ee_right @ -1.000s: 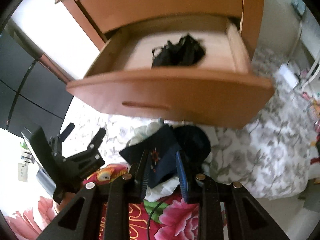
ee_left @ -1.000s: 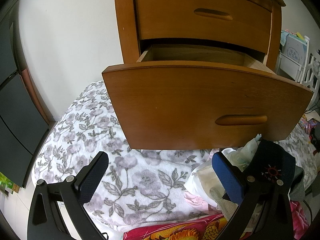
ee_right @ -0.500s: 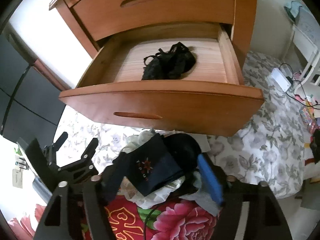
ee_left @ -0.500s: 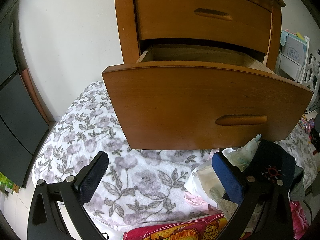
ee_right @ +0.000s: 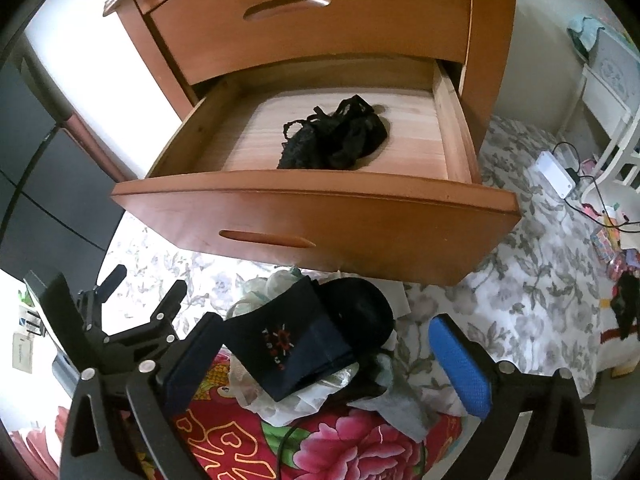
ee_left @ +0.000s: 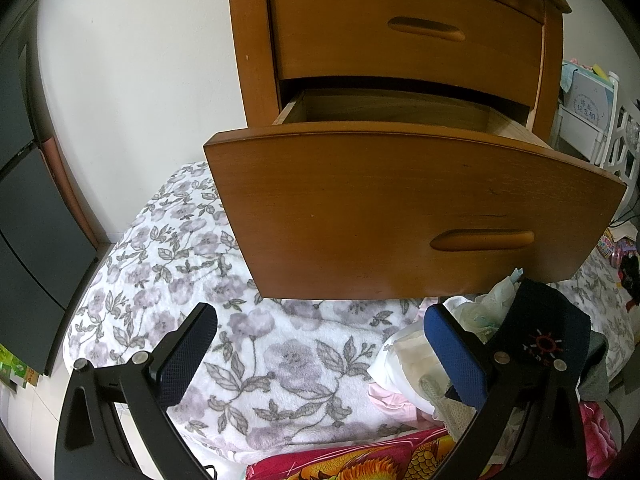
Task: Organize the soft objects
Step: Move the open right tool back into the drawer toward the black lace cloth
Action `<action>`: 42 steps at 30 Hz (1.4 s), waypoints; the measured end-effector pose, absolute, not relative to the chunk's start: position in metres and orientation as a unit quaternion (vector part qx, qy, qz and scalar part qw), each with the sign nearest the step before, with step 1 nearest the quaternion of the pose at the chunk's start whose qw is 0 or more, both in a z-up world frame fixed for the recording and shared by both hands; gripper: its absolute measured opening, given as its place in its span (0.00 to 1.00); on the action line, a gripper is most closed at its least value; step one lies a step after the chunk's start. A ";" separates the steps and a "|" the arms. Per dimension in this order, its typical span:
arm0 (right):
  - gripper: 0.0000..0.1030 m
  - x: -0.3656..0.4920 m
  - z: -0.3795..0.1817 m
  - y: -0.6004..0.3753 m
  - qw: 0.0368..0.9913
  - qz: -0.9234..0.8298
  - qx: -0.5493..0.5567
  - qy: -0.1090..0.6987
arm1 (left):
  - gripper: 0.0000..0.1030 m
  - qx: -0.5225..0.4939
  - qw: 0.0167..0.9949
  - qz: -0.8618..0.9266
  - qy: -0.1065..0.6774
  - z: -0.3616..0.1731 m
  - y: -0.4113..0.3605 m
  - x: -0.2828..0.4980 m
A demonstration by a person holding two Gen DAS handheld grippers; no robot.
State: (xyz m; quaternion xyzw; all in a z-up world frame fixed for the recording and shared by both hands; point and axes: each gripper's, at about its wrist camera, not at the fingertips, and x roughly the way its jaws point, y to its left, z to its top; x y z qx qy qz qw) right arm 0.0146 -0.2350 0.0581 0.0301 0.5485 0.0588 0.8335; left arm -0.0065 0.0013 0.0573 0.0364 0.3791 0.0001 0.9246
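The right gripper (ee_right: 324,356) occupies the lower part of the right wrist view. Its jaws have just been opening and now stand wide apart, with the blue pad at lower right and the dark pad at lower left. Between them, not pressed by either pad, lies a dark navy garment (ee_right: 296,344) bearing a small red emblem. It rests on top of a pile of soft items (ee_right: 320,392) in pale and grey fabrics. The pile sits on a red floral cloth (ee_right: 320,440) and borders a grey-flowered blanket (ee_right: 520,280) that covers the bed.

Above the pile, at frame centre, the lower drawer (ee_right: 320,216) of a wooden nightstand (ee_right: 492,40) is pulled out. A black lace garment (ee_right: 336,136) lies on the drawer floor, right of centre. The upper drawer (ee_right: 304,20) is closed.

The left gripper (ee_left: 320,340) appears in the lower part of the left wrist view. Its jaws are apart and hold nothing; the flowered blanket shows between them. The navy garment appears behind its right finger (ee_left: 452,356), at lower right of that frame. In the right wrist view this gripper is at lower left, beside the pile.
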 end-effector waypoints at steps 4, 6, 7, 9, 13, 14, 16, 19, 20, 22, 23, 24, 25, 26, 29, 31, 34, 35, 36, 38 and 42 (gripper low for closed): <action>1.00 0.015 0.058 -0.233 0.833 0.060 0.030 0.549 | 1.00 0.036 0.925 0.000 0.379 0.057 0.001 -0.007; 1.00 0.016 0.058 -0.232 0.833 0.061 0.028 0.550 | 1.00 0.036 0.925 0.000 0.379 0.057 0.001 -0.006; 1.00 0.016 0.058 -0.232 0.832 0.061 0.027 0.550 | 1.00 0.036 0.925 0.000 0.379 0.057 0.001 -0.007; 1.00 0.017 0.057 -0.231 0.832 0.060 0.026 0.551 | 1.00 0.035 0.925 0.000 0.379 0.058 0.001 -0.007; 1.00 0.018 0.058 -0.231 0.834 0.058 0.023 0.548 | 1.00 0.034 0.925 -0.001 0.378 0.058 0.000 -0.007; 1.00 0.018 0.058 -0.231 0.835 0.058 0.022 0.546 | 1.00 0.034 0.925 -0.001 0.379 0.058 0.000 -0.007; 1.00 0.019 0.062 -0.230 0.841 0.058 0.021 0.538 | 1.00 0.033 0.925 -0.001 0.379 0.058 0.000 -0.007; 1.00 0.020 0.068 -0.229 0.847 0.062 0.022 0.528 | 1.00 0.031 0.924 -0.002 0.380 0.059 0.001 -0.007; 1.00 0.020 0.069 -0.228 0.848 0.063 0.021 0.526 | 1.00 0.031 0.924 -0.002 0.380 0.059 0.001 -0.007; 1.00 0.021 0.072 -0.226 0.850 0.068 0.022 0.523 | 1.00 0.031 0.924 -0.002 0.380 0.059 0.001 -0.007; 1.00 0.022 0.074 -0.224 0.850 0.073 0.023 0.521 | 1.00 0.030 0.924 -0.002 0.381 0.059 0.001 -0.007; 1.00 0.022 0.075 -0.223 0.850 0.076 0.022 0.520 | 1.00 0.030 0.924 -0.002 0.381 0.059 0.001 -0.007; 1.00 0.022 0.079 -0.221 0.852 0.080 0.019 0.517 | 1.00 0.030 0.924 -0.002 0.381 0.059 0.001 -0.007; 1.00 0.022 0.081 -0.221 0.854 0.082 0.016 0.513 | 1.00 0.030 0.924 -0.003 0.381 0.059 0.001 -0.007; 1.00 0.027 0.096 -0.220 0.866 0.082 0.010 0.493 | 1.00 0.029 0.924 -0.003 0.382 0.059 0.001 -0.006; 1.00 0.032 0.107 -0.221 0.873 0.078 0.009 0.481 | 1.00 0.027 0.923 -0.003 0.383 0.058 0.002 -0.006; 1.00 0.044 0.123 -0.221 0.882 0.072 -0.002 0.466 | 1.00 0.026 0.923 -0.004 0.384 0.057 0.002 -0.006; 1.00 0.048 0.126 -0.220 0.884 0.071 -0.005 0.463 | 1.00 0.026 0.923 -0.004 0.385 0.057 0.002 -0.005; 1.00 0.053 0.130 -0.220 0.886 0.070 -0.010 0.459 | 1.00 0.026 0.922 -0.004 0.385 0.057 0.001 -0.005; 1.00 0.064 0.135 -0.221 0.887 0.064 -0.012 0.457 | 1.00 0.026 0.922 -0.004 0.387 0.057 0.002 -0.005; 1.00 0.087 0.133 -0.225 0.881 0.051 -0.007 0.469 | 1.00 0.024 0.921 -0.005 0.388 0.056 0.003 -0.004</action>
